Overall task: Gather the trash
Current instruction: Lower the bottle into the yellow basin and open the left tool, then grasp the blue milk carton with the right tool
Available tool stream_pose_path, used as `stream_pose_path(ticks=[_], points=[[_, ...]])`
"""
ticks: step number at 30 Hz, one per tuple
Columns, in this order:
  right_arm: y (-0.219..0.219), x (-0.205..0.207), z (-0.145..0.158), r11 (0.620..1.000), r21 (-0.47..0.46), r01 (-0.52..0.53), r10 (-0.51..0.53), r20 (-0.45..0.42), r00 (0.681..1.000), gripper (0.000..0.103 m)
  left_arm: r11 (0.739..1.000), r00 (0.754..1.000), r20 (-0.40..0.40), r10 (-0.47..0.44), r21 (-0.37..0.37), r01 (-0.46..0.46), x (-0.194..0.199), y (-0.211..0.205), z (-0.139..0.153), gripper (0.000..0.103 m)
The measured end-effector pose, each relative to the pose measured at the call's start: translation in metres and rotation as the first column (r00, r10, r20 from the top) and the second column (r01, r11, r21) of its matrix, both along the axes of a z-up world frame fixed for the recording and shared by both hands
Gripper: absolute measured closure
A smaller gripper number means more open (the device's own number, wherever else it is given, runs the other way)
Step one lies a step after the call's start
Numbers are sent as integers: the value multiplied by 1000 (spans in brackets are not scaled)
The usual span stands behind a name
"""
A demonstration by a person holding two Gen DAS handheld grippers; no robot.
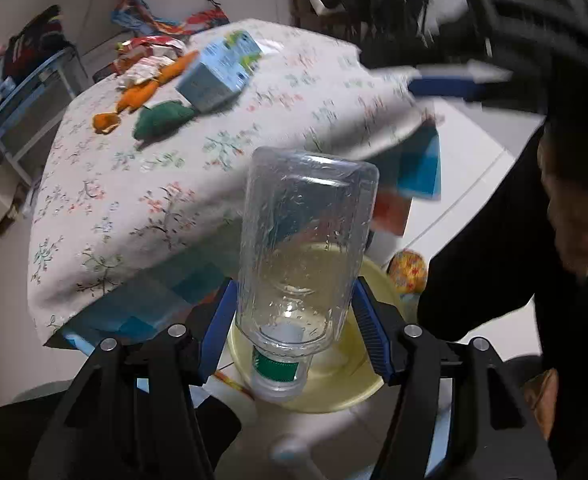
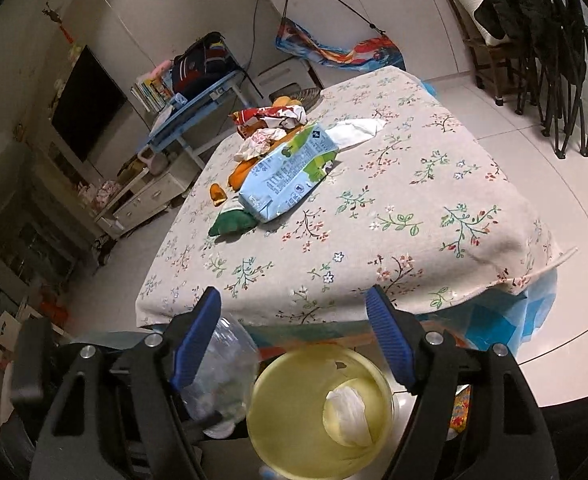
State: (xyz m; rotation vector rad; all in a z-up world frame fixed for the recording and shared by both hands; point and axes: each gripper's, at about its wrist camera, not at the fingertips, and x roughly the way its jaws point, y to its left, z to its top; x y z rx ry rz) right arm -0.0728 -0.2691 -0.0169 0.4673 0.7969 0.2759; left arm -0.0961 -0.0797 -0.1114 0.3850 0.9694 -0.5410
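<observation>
A clear plastic bottle (image 1: 306, 240) with a green label is held neck toward the camera, my left gripper (image 1: 296, 324) shut on its lower part. It hangs over a yellow bin (image 1: 334, 392) on the floor by the table's near edge. In the right wrist view the bin (image 2: 277, 420) holds a crumpled white tissue (image 2: 348, 416), and the bottle (image 2: 221, 368) shows left of it. My right gripper (image 2: 291, 300) stands open above the bin with nothing between its fingers. On the floral tablecloth (image 2: 374, 200) lie a blue-white carton (image 2: 289, 172), orange peels (image 2: 237, 176), wrappers (image 2: 269, 116) and a green pouch (image 2: 229, 224).
A blue desk (image 2: 197, 108) with a bag and a dark screen (image 2: 85, 108) stand left of the table. Black folding chairs (image 2: 550, 40) lean at the back right. A person's hand (image 1: 570, 216) and dark sleeve fill the right of the left wrist view.
</observation>
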Motion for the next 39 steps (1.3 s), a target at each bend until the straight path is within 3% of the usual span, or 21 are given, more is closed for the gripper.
stream_pose_path(ticks=[8, 17, 22, 28, 39], points=[[-2, 0, 2, 1000, 10, 18, -18, 23, 1000, 30, 1000, 999, 35, 0, 24, -1, -4, -3, 2, 46], [-1, 1, 2, 1000, 0, 16, -16, 28, 999, 30, 994, 977, 180, 113, -25, -110, 2, 11, 27, 39], [-1, 0, 3, 1000, -4, 19, -19, 34, 999, 30, 962, 936, 225, 270, -100, -254, 16, 36, 42, 36], [3, 1, 3, 1000, -22, 18, -17, 42, 999, 30, 909, 889, 206, 410, -177, -378, 29, 64, 51, 34], [7, 3, 2, 1000, -16, 20, -19, 44, 999, 28, 859, 866, 128, 483, -260, -441, 47, 80, 55, 34]])
